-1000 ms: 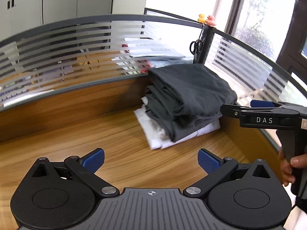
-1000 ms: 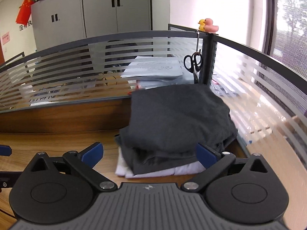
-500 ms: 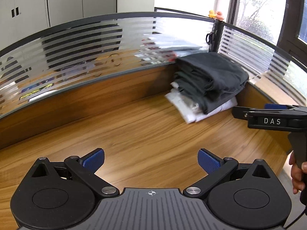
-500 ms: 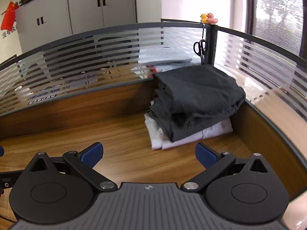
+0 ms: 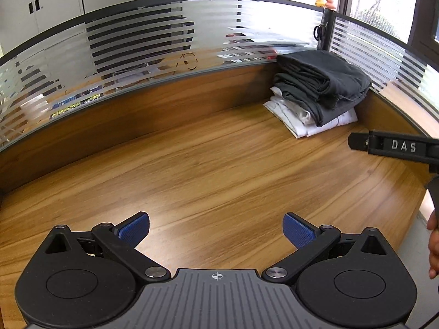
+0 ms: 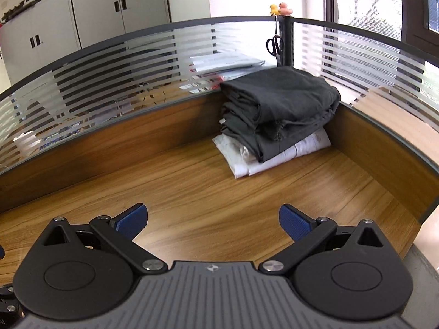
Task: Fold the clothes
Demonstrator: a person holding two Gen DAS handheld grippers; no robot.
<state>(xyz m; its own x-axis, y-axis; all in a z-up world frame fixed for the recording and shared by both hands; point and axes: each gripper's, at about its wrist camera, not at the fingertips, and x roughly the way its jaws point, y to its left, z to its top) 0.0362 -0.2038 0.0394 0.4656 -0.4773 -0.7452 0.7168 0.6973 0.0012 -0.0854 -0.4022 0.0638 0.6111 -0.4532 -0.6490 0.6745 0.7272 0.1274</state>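
Wood desk (image 6: 192, 181) corner: folded dark-grey clothes (image 6: 277, 104) stacked on white ones (image 6: 274, 156), neat; both claws released, holding nothing.

We see warm brown wood grain streaking across the desk (image 6: 219, 186), and in the far corner a charcoal-grey folded garment (image 6: 282, 98) sits on a white folded garment (image 6: 277, 159). Our left gripper (image 5: 216, 226) shows black arms, a ribbed grey body and blue textured pads (image 5: 134, 226); our right gripper (image 6: 211, 219) wears the same black, grey and blue. The partition glass (image 6: 109, 63) carries frosted white horizontal stripes under a dark grey rim. On top of it, we spot a yellow duck (image 6: 273, 8) and a pink duck (image 6: 284, 8), with black-handled scissors (image 6: 274, 44) below.
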